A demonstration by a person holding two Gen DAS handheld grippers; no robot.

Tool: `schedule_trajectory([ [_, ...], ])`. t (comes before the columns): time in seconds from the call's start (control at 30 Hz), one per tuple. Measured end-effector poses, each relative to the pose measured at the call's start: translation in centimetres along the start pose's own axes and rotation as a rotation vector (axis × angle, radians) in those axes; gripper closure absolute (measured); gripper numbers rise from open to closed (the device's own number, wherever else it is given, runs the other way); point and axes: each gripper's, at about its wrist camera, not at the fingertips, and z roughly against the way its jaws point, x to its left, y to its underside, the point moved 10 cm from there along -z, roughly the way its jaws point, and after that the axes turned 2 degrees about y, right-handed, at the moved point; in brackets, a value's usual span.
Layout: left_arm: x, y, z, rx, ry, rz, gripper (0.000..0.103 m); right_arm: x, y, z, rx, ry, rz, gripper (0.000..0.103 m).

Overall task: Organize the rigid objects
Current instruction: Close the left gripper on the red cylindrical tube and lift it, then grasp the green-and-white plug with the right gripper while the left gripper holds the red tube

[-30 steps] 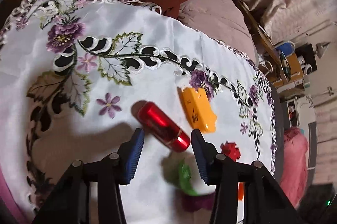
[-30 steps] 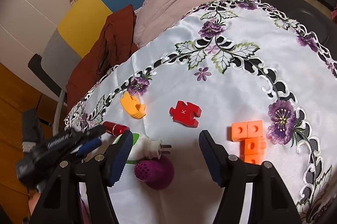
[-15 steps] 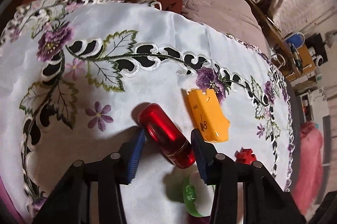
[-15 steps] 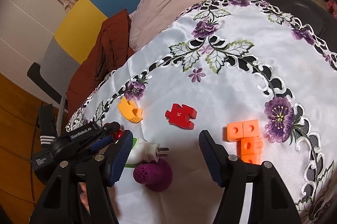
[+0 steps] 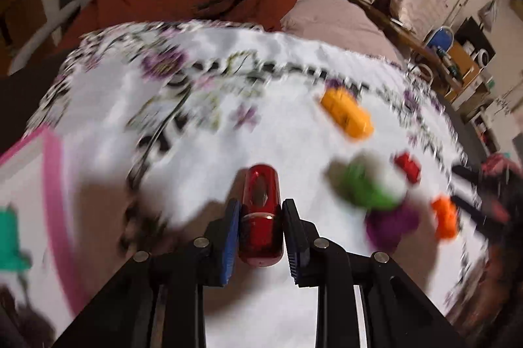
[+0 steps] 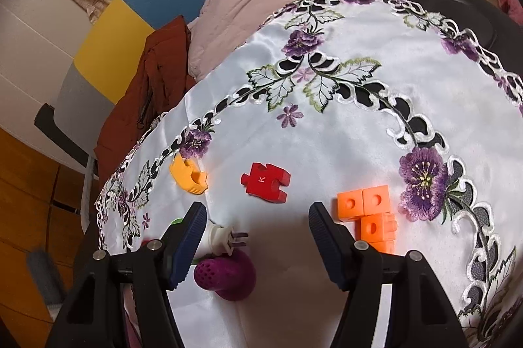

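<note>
Your left claw (image 5: 261, 227) grips the red cylinder (image 5: 261, 214) between its blue pads, above the white embroidered cloth on the counter (image 6: 327, 151); that view is blurred. Using the red puzzle piece (image 6: 265, 182) as landmark: the yellow piece (image 6: 189, 176) lies to its left, the white plug (image 6: 224, 241) and purple perforated piece (image 6: 225, 274) below-left. Your right claw (image 6: 257, 245) hangs wide apart below it, holding nothing. The orange cubes (image 6: 369, 214) sit to its right.
</note>
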Motion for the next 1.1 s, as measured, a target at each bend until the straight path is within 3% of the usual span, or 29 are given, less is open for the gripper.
schedule_trajectory([
  [0.2, 0.3, 4.7, 1.9, -0.068, -0.052, -0.033, 0.077, -0.4, -0.5, 0.7, -0.036, 0.001, -0.015, 0.037],
  [0.3, -0.7, 5.4, 2.0, -0.104, -0.079, -0.101, 0.077, -0.6, -0.7, 1.0, -0.048, -0.006, -0.029, 0.037],
  [0.73, -1.2, 6.0, 1.5, -0.129, -0.079, -0.118, 0.077, -0.9, -1.1, 1.6, -0.066, -0.034, -0.069, 0.037],
  [1.1, -1.2, 6.2, 1.6, -0.155, -0.065, -0.121, 0.077, 3.1, 1.1, -0.2, 0.053, -0.156, 0.023, 0.037],
])
